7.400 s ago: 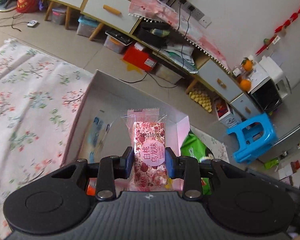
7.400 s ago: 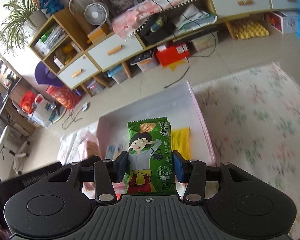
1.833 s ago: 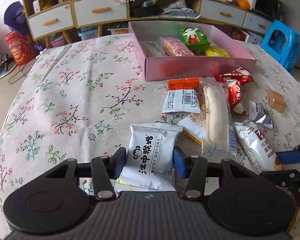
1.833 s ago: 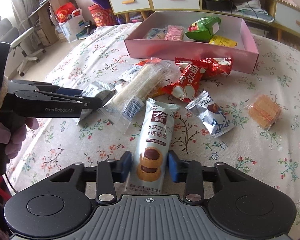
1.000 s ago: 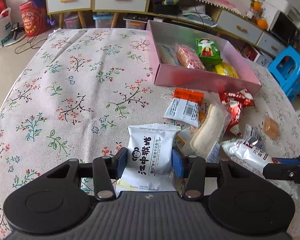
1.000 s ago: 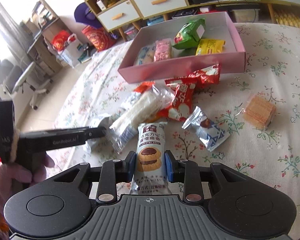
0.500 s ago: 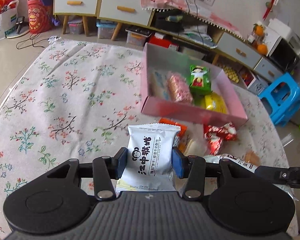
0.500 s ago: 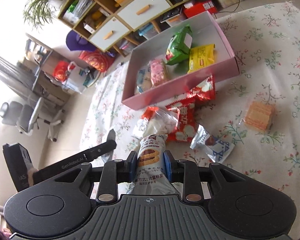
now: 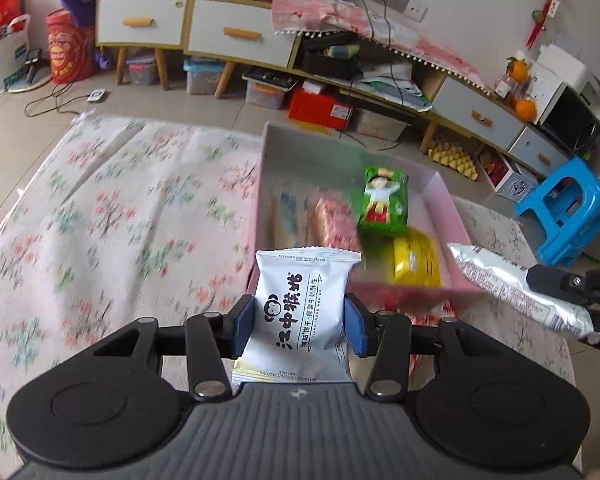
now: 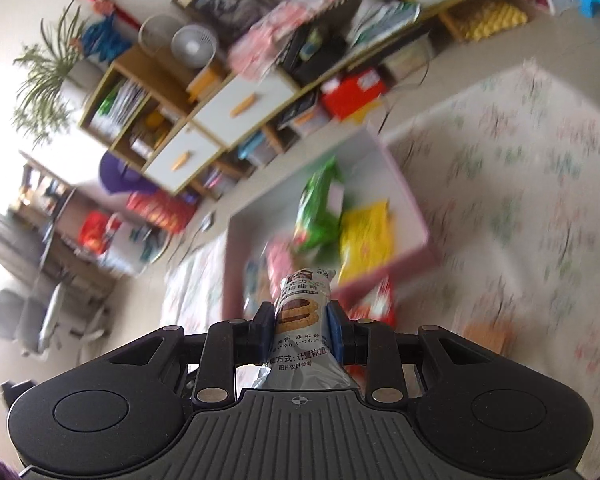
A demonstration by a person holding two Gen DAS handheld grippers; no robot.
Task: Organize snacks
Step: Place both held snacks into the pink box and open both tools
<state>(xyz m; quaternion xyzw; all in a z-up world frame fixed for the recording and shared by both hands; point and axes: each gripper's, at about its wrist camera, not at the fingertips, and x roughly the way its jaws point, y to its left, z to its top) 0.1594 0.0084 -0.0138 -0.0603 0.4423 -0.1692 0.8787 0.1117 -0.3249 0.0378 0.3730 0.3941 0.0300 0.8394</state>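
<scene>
Snacks sit in both claws. The left claw (image 9: 299, 322) pinches a white cookie packet (image 9: 305, 312) across its width; the packet's lower end is hidden behind the claw body. The right claw (image 10: 301, 327) is pressed tight on a grey tart-cookie packet (image 10: 302, 320), whose near end is crumpled and partly covered.

Only the left wrist view shows that grey packet's silvery back (image 9: 516, 288), held at the far right, with the right claw cut off at the frame edge. Both views are motion-blurred over the pink box (image 9: 456, 216), which holds a green packet (image 9: 383, 202), a yellow packet (image 9: 416, 258) and a pink one too smeared to read. In the right wrist view, red wrappers (image 10: 374, 300) lie just near of the box.

The bench carries a floral cloth (image 9: 112, 216). Beyond stand white-drawered cabinets (image 9: 196, 32), a fan (image 10: 192, 46) and a blue stool (image 9: 566, 210).
</scene>
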